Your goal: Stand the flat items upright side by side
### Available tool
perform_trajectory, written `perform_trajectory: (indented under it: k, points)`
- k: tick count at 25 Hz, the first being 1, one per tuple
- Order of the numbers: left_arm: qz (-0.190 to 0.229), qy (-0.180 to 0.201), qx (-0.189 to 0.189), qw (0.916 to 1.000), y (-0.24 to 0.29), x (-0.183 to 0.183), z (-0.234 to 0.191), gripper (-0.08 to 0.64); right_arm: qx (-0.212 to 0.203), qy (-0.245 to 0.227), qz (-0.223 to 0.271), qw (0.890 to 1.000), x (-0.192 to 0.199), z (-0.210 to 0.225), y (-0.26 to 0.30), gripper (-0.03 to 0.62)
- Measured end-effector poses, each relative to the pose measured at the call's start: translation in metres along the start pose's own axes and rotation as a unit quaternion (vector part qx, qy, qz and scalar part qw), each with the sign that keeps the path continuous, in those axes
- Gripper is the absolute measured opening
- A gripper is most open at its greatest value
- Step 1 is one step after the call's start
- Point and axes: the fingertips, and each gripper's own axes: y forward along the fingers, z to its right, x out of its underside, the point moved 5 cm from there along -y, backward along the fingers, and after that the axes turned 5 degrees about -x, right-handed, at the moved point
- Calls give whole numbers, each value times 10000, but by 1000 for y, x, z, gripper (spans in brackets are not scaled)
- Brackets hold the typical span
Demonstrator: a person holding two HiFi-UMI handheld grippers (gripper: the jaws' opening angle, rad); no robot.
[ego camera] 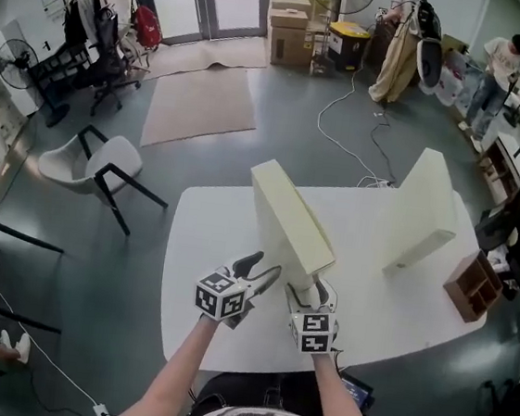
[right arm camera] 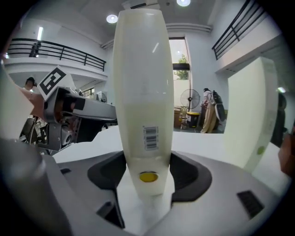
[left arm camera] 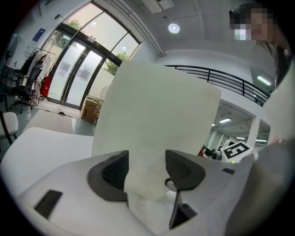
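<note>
On the table (ego camera: 205,280), two boxes (ego camera: 288,220) (ego camera: 425,212) — right fingers (right arm camera: 190,174) clamp one, left (left arm camera: 112,174) opening round it.

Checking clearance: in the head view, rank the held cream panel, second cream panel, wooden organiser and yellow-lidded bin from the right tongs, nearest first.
1. Held cream panel, in the right tongs.
2. Second cream panel, table's right half.
3. Wooden organiser, table's right edge.
4. Yellow-lidded bin, across the floor.

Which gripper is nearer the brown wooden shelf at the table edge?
Right. The right gripper, gripping the near cream box, sits left of the wooden shelf; the left gripper, jaws opening around that box's edge, is farther left.
</note>
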Motion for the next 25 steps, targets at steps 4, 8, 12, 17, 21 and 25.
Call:
perform_trajectory:
  k: [4,8,12,17,21,25]
  points:
    - [-80,117,328,9994,26,-4,23,242,511,262,-21,9983,7,28,-14,301]
    - [-130,192,577,9981,49,-9,45,244,842,472,-23,9953,15,62,-26,301]
    - [-185,239,747,9967,71,-10,69,242,1293,771,4,9886,24,99,-43,301]
    - [-295,310,877,9952,94,-6,100,244,1885,1060,37,9763,31,138,-57,301]
    - [-348,362,953,9942,113,-6,124,242,2195,1084,73,9695,31,163,-60,301]
    - [-314,457,1004,9934,131,-13,145,244,2364,1250,138,9635,31,186,-57,301]
